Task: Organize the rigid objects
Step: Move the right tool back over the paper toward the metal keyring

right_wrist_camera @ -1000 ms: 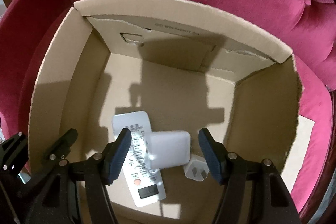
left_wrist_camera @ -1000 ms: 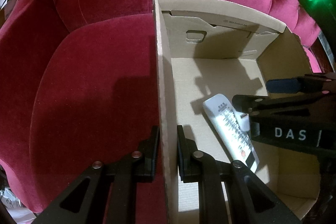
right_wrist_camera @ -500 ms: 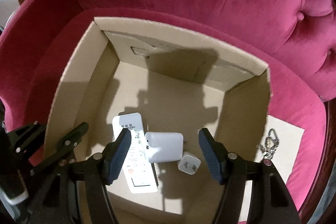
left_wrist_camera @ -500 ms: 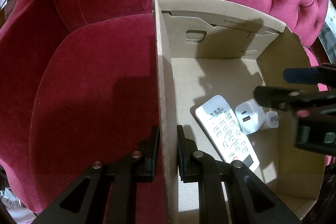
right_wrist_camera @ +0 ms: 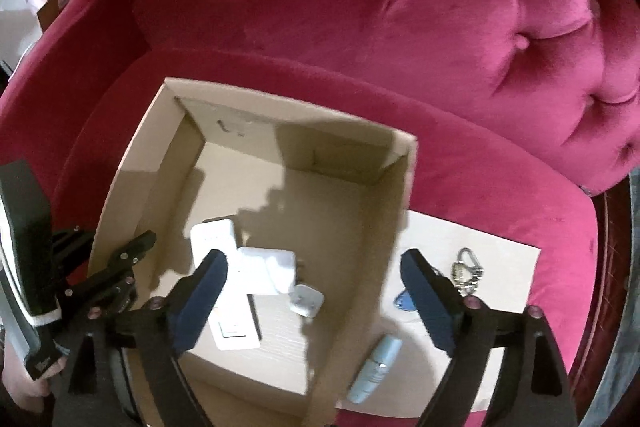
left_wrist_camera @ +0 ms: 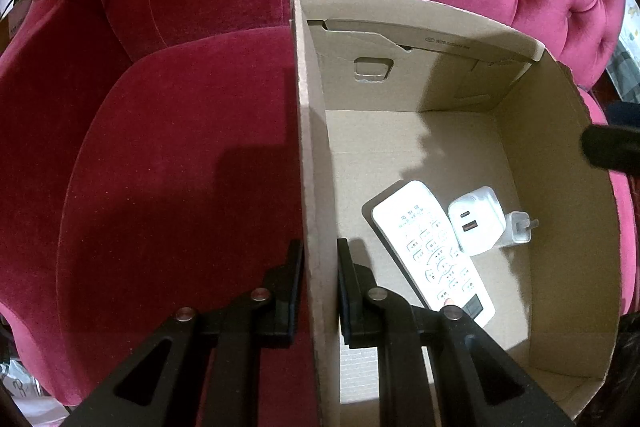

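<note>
- Left tongs (left_wrist_camera: 319, 267), lower centre of the left wrist view: clenched on the left wall of the cardboard box (left_wrist_camera: 310, 163), one finger outside, one inside.
- Same tongs (right_wrist_camera: 120, 267) at the left edge of the right wrist view, gripping that wall; part of a hand visible at the lower left corner.
- Right tongs (right_wrist_camera: 314, 291), lower half of the right wrist view: jaws opening, wide apart, nothing between the pads; above the box's right wall.
- Box on the seat of a red tufted armchair (right_wrist_camera: 400, 7), open at the top.
- Remote control (left_wrist_camera: 432, 247), white, flat on the box floor, lower right of centre in the left wrist view.
- Charger (left_wrist_camera: 476, 221), white, just right of the remote and touching it; small plug adapter (left_wrist_camera: 518, 229) against its right side.
- Sheet of cardboard (right_wrist_camera: 504, 267) on the seat right of the box, lower right of the right wrist view.
- On that sheet: keyring with chain (right_wrist_camera: 466, 271), blue tag (right_wrist_camera: 402, 301), pale blue tube (right_wrist_camera: 374, 369) near the box wall.
</note>
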